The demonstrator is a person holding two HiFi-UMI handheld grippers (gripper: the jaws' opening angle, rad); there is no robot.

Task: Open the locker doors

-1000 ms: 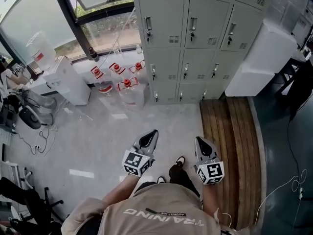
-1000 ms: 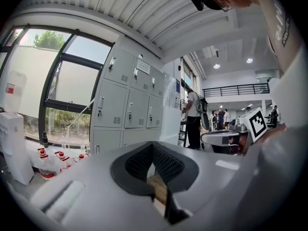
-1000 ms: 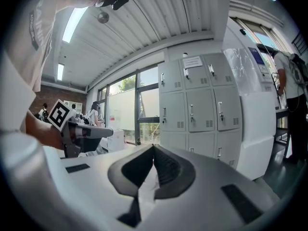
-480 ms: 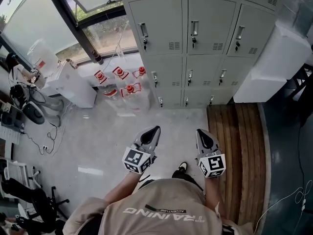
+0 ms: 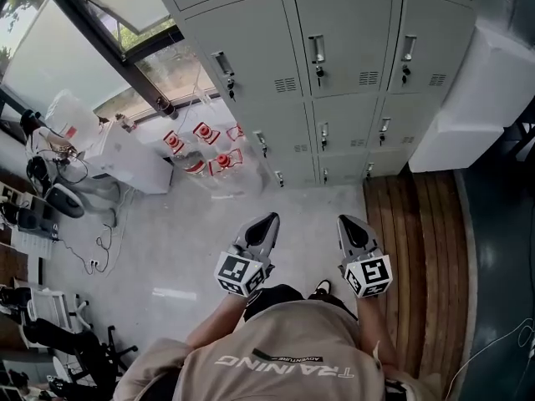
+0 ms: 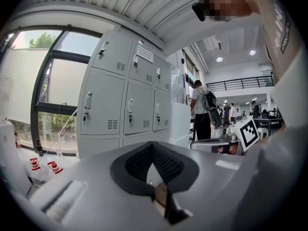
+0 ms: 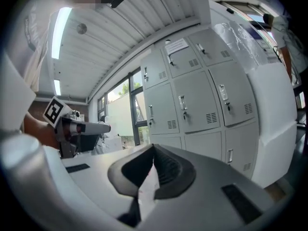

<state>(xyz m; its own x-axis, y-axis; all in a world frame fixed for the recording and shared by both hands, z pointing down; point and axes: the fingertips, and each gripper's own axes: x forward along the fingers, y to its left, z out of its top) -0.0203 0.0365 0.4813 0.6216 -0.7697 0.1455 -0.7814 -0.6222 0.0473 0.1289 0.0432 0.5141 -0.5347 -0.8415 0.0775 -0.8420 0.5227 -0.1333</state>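
Observation:
A bank of grey metal lockers (image 5: 343, 40) fills the top of the head view, all doors closed, each with a small handle (image 5: 316, 50) and a key lock. Both grippers are held out level in front of the person, well short of the lockers and touching nothing. My left gripper (image 5: 267, 220) is shut and empty, with its black pads meeting at the tip (image 6: 153, 146). My right gripper (image 5: 347, 221) is likewise shut and empty (image 7: 154, 148). The lockers (image 6: 127, 105) stand ahead in the left gripper view, and the lockers (image 7: 192, 105) fill the right gripper view too.
Several water jugs with red caps (image 5: 219, 161) stand on the floor at the lockers' left foot. A white cabinet (image 5: 468, 98) abuts the lockers on the right, above a wooden slatted strip (image 5: 410, 241). A white unit (image 5: 125, 161), cables and chairs lie left. A person with a backpack (image 6: 202, 112) stands farther off.
The person has walked toward the lockers, which now look larger and nearer. Both grippers stayed shut and kept their place in front of the body.

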